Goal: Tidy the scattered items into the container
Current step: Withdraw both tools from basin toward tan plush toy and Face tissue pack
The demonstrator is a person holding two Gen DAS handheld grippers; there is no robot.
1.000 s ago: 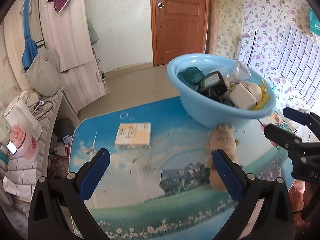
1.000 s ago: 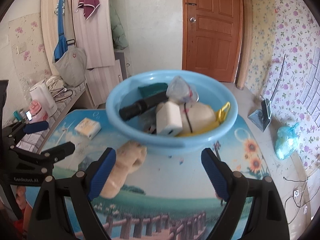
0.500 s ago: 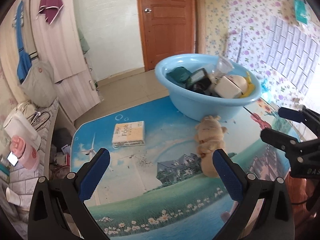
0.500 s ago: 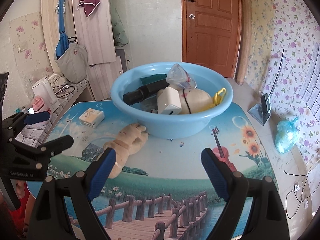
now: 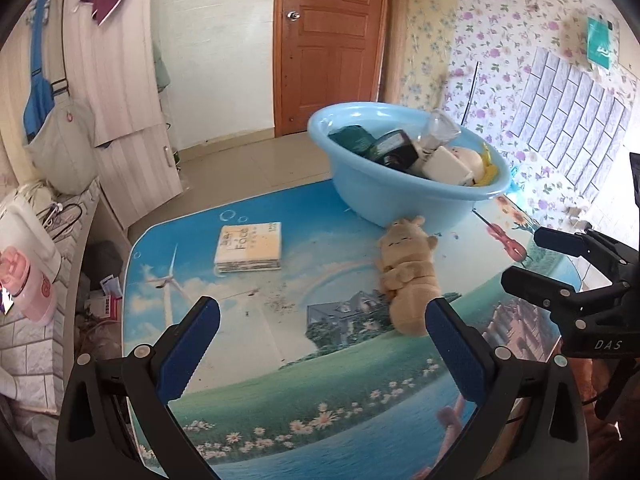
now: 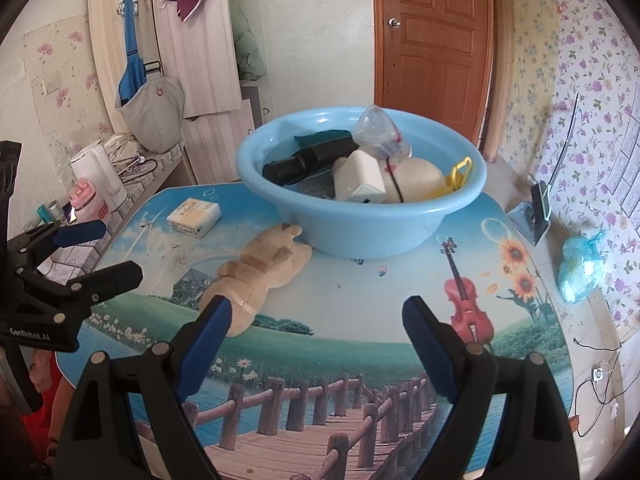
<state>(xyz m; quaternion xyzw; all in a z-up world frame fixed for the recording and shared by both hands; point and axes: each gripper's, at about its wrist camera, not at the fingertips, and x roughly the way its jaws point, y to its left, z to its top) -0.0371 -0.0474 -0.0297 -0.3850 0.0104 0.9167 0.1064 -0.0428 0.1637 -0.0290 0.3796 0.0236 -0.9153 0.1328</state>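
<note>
A light blue basin point(image 5: 384, 200) point(image 6: 360, 228) stands at the far side of the picture-printed table and holds several items. A tan plush toy point(image 5: 408, 276) point(image 6: 260, 272) lies on the table against the basin's near wall. A tissue pack point(image 5: 250, 246) point(image 6: 194, 212) rests flat to the left. My left gripper point(image 5: 320, 344) hangs open above the near table, the plush just ahead of its right finger. My right gripper point(image 6: 316, 344) is open and empty over the near table, with the plush by its left finger.
The table point(image 5: 224, 344) point(image 6: 360, 304) has rounded edges. A counter at the left carries a white kettle point(image 6: 100, 172) and a pink cup point(image 6: 86, 204). A wooden door point(image 6: 432, 44), a wardrobe and a hanging bag stand behind. A blue plastic bag point(image 6: 580, 268) lies on the floor.
Both grippers have drawn back from the basin and risen, so more of the table shows. Plush and tissue pack stay put. Both remain open.
</note>
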